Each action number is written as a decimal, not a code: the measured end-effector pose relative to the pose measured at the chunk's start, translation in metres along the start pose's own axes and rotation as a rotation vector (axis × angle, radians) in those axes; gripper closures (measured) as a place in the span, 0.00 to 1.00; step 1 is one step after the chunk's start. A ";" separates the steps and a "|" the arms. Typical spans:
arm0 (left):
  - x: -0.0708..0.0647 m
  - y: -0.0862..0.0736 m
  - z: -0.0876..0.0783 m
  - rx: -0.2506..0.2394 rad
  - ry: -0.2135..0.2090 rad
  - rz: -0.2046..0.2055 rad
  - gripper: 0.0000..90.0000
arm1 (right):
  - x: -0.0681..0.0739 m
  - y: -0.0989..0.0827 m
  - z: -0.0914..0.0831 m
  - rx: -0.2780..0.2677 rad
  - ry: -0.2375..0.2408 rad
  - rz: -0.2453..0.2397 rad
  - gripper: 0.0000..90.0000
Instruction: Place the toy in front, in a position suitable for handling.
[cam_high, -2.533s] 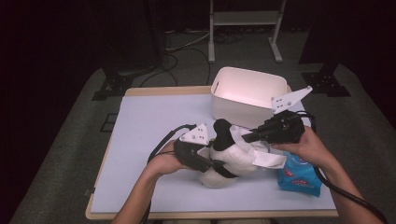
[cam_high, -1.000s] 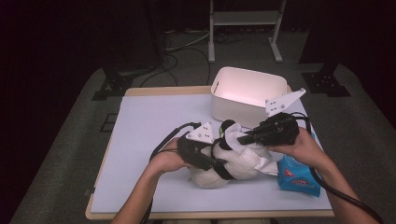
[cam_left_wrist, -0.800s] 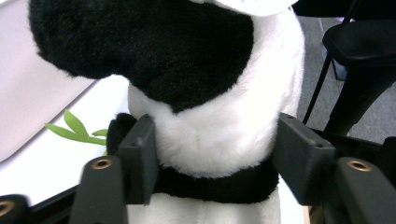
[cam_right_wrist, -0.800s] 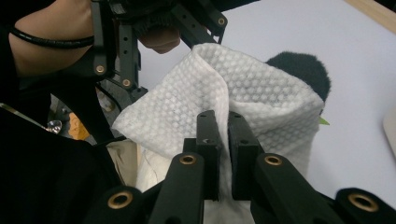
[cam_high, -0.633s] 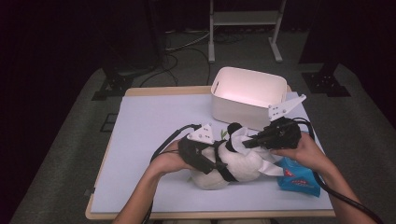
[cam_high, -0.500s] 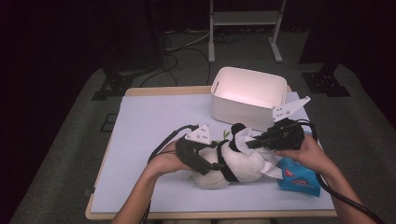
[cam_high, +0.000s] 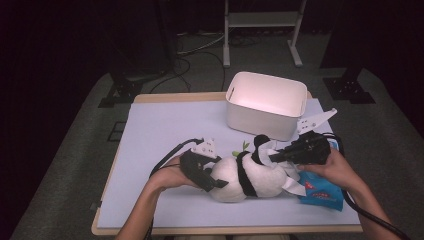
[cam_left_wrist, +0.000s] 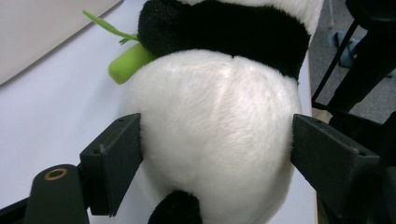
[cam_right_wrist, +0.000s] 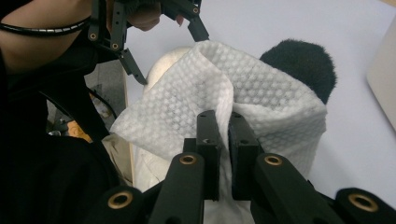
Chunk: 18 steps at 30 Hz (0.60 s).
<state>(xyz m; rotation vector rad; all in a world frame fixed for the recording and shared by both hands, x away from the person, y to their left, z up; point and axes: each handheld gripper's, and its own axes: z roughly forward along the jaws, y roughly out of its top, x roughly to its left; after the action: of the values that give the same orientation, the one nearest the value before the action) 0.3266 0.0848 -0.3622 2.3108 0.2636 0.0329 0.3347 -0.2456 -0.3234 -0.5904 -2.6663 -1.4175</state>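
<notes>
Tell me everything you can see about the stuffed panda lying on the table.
The black-and-white plush panda toy lies on its side on the pale table, near the front edge. Its fur looks soft; a black band crosses the body, and a green bamboo sprig sticks out. The left gripper brackets its white rump, jaws just opened. A white embossed wipe, pinched by the right gripper, drapes over its head.

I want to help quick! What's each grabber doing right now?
Left gripper: jaws just opened, apart around the toy panda.
Right gripper: shut on a white wipe.
</notes>
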 end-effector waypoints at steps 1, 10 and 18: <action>0.000 0.000 0.001 -0.002 -0.002 -0.009 0.19 | 0.000 0.000 0.000 0.002 -0.002 0.001 0.94; -0.001 -0.004 0.011 -0.046 0.016 0.031 0.37 | -0.005 -0.008 0.000 0.000 -0.002 0.022 0.94; -0.003 0.003 0.001 -0.031 0.082 0.072 0.45 | -0.004 -0.004 -0.005 -0.001 -0.029 0.012 0.94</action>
<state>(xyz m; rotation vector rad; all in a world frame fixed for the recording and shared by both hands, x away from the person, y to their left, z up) 0.3244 0.0818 -0.3605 2.2903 0.2204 0.1673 0.3367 -0.2529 -0.3247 -0.6309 -2.6798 -1.4175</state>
